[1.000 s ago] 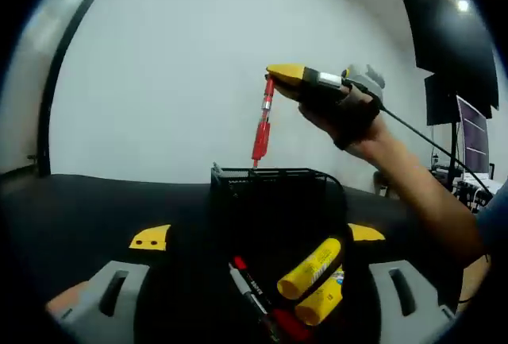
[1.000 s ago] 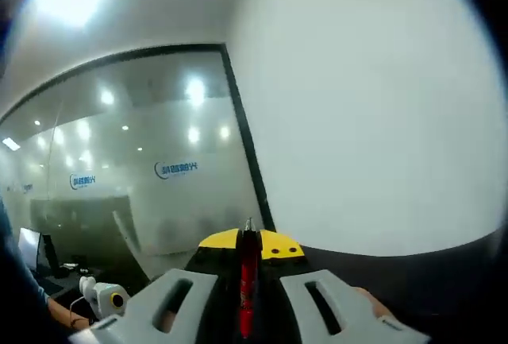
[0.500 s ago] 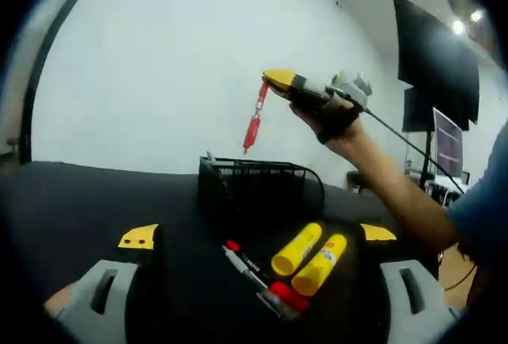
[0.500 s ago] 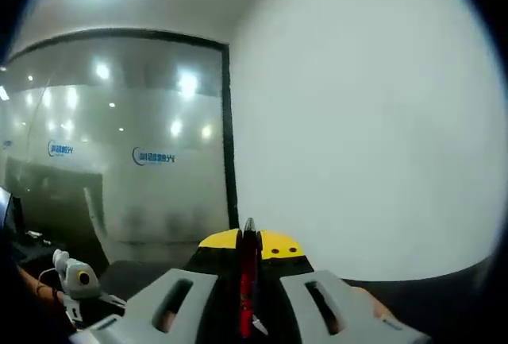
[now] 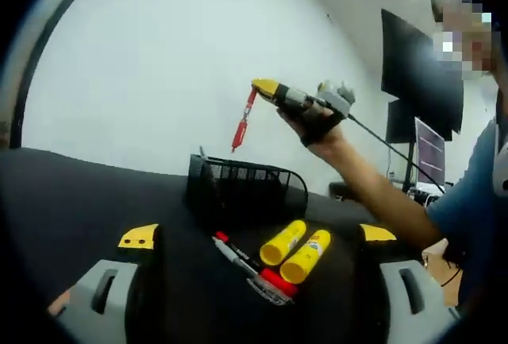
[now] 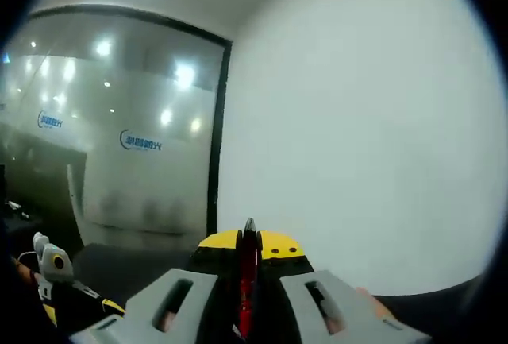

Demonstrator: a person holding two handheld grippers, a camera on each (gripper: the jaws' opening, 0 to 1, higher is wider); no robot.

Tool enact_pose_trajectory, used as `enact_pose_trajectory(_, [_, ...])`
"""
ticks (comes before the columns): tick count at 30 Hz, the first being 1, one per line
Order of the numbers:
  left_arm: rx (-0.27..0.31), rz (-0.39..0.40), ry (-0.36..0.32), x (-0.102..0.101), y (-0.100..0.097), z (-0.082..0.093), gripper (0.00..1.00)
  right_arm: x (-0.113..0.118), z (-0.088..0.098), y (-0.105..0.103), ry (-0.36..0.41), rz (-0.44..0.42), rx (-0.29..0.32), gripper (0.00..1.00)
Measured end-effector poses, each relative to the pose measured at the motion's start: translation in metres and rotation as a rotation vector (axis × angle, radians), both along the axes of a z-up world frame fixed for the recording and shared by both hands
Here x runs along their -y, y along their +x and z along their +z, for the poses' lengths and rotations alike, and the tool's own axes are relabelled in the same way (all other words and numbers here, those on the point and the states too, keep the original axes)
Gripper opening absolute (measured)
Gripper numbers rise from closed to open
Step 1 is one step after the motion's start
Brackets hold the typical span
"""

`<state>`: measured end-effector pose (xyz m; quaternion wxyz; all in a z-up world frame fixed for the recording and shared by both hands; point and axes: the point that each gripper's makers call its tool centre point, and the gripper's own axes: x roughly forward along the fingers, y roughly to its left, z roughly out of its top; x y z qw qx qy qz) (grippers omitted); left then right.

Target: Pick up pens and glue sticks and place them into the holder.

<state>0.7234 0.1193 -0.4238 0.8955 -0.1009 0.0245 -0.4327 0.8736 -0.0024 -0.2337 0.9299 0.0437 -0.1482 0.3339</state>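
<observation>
A black mesh holder (image 5: 246, 193) stands on the dark table in the left gripper view. In front of it lie two yellow glue sticks (image 5: 282, 242) (image 5: 305, 257) and a red-capped marker (image 5: 242, 260). My left gripper (image 5: 258, 235) is open and low over the table, with these items lying between and beyond its jaws. My right gripper (image 5: 266, 87), held by a hand, is up above the holder, shut on a red pen (image 5: 242, 121) that hangs tilted, tip down, above the holder's left side. In the right gripper view the red pen (image 6: 248, 280) is clamped between the shut jaws of my right gripper (image 6: 248, 237).
The black table (image 5: 71, 193) stretches left of the holder. A white wall (image 5: 159, 66) is behind it. Dark monitors (image 5: 421, 66) stand at the right behind the person's arm (image 5: 381, 201). A glass partition (image 6: 103, 137) shows in the right gripper view.
The left gripper's camera has pulled back, so the holder and glue sticks look smaller and farther. The right gripper still holds the red pen above the holder; its view has swung sideways.
</observation>
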Motion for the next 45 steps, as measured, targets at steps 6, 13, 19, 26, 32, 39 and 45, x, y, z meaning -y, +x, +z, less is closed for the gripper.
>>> enact_pose_trajectory(6, [-0.005, 0.015, -0.017, -0.003, -0.001, -0.001, 0.95, 0.004, -0.005, 0.005, -0.002, -0.029, -0.005, 0.05])
enact_pose_trajectory(13, [-0.007, 0.02, 0.008, -0.004, 0.004, -0.004, 0.94, 0.006, -0.015, 0.011, -0.031, -0.057, -0.017, 0.05])
enact_pose_trajectory(19, [-0.012, 0.017, -0.009, -0.006, 0.008, -0.002, 0.94, 0.001, -0.031, 0.018, -0.086, -0.075, -0.04, 0.05])
enact_pose_trajectory(26, [-0.015, 0.016, -0.005, -0.007, 0.011, -0.003, 0.94, -0.005, -0.046, 0.024, -0.129, -0.073, -0.075, 0.05])
enact_pose_trajectory(32, [-0.019, 0.02, 0.011, -0.005, 0.011, -0.006, 0.93, -0.003, -0.054, 0.028, -0.141, -0.078, -0.115, 0.05])
enact_pose_trajectory(39, [-0.022, 0.021, 0.022, -0.008, 0.014, -0.007, 0.92, 0.001, -0.058, 0.03, -0.134, -0.07, -0.147, 0.05])
enact_pose_trajectory(45, [-0.022, 0.021, 0.021, -0.01, 0.016, -0.007, 0.92, -0.001, -0.063, 0.031, -0.149, -0.058, -0.166, 0.05])
